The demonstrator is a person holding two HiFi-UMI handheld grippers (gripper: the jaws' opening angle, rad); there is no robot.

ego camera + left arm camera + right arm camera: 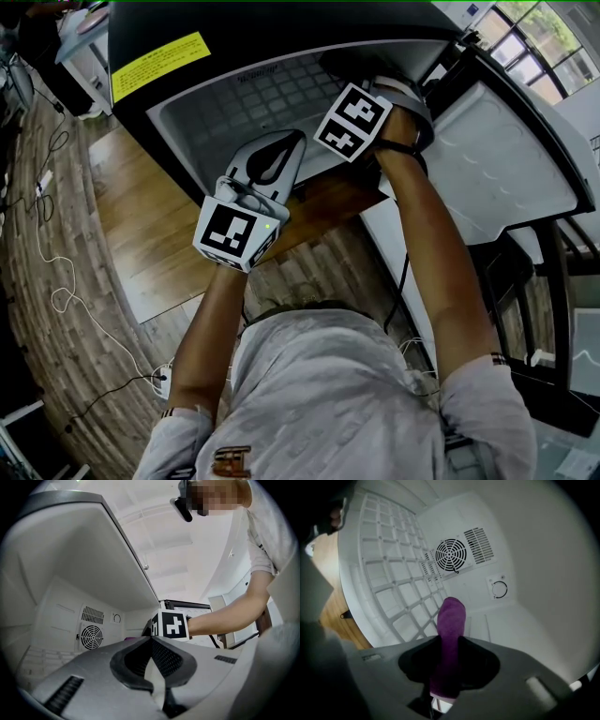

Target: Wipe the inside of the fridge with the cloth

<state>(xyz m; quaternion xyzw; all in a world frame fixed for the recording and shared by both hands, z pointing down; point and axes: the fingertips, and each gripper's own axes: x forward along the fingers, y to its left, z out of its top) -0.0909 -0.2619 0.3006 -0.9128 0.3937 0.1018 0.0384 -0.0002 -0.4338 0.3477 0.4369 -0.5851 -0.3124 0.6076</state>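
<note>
Here, the right gripper [449, 641] pinches a purple cloth [452, 616] inside the white fridge [534, 550]. The left gripper [152, 640] shows jaws pressed together, empty. The fridge's yellow label [159, 64] is too small to read.

I'm seeing a dark, weathered wood-plank floor [66, 309] running down the left side, with a lighter, smoother wood section [141, 234] lying beside it. A thin white cable [52, 272] is snaking across the dark planks. A dark cable [112, 394] is trailing to a small white plug block [161, 380] lower down. Daylight is coming through a grid-framed window [536, 33] at top right, greenery showing outside. A white ceiling [173, 541] is showing overhead in the left gripper view, evenly lit. White furniture [80, 33] is sitting top left, too cropped to identify.
</note>
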